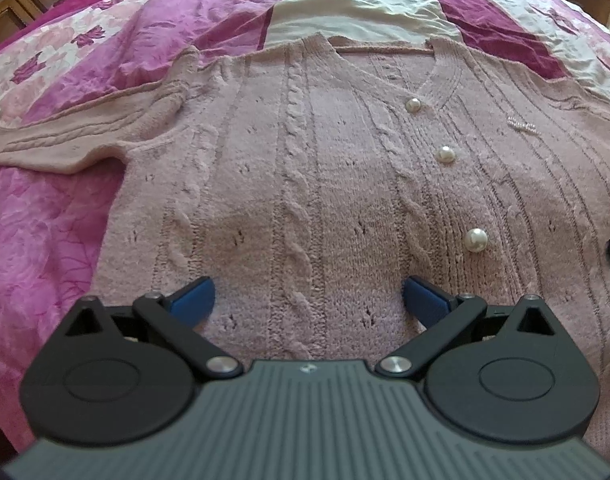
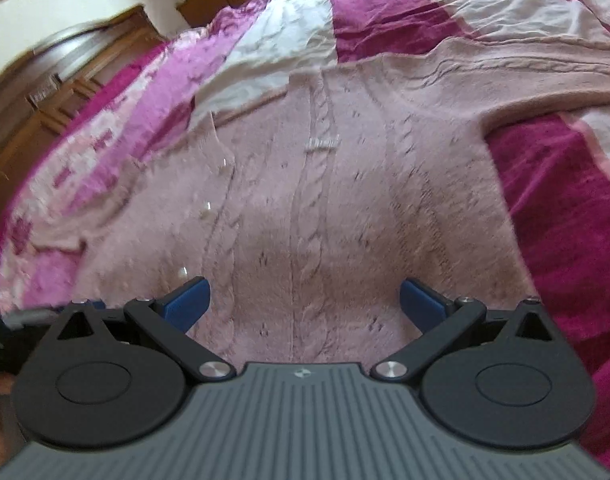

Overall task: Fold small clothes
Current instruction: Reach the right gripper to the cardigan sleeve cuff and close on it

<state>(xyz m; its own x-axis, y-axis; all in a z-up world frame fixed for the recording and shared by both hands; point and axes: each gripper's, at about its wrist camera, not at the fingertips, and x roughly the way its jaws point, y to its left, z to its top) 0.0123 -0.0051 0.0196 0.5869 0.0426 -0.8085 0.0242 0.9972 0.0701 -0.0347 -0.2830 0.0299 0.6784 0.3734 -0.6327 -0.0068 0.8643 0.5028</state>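
pink cardigan [image 1: 325, 168] lies flat, front up, on the bedspread [image 1: 57, 216], neck at the far end w/ a white sheet [image 1: 345, 12] past it. three pearl buttons [image 1: 476, 240] run down the front, right of centre. one sleeve [image 1: 77, 140] stretches out left, the other sleeve [image 2: 525, 76] out right in the right wrist view. left gripper [image 1: 309, 300] hangs over the near hem, jaws wide apart, nothing between them. right gripper [image 2: 305, 300] same: spread wide, empty, over the knit. right view is blurry. wooden furniture [image 2: 65, 80] far left.

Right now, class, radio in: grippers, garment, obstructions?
Left gripper and right gripper: jaws open, empty. Pink cable-knit cardigan flat on bedspread, buttoned, unfolded. Nothing lying on it.
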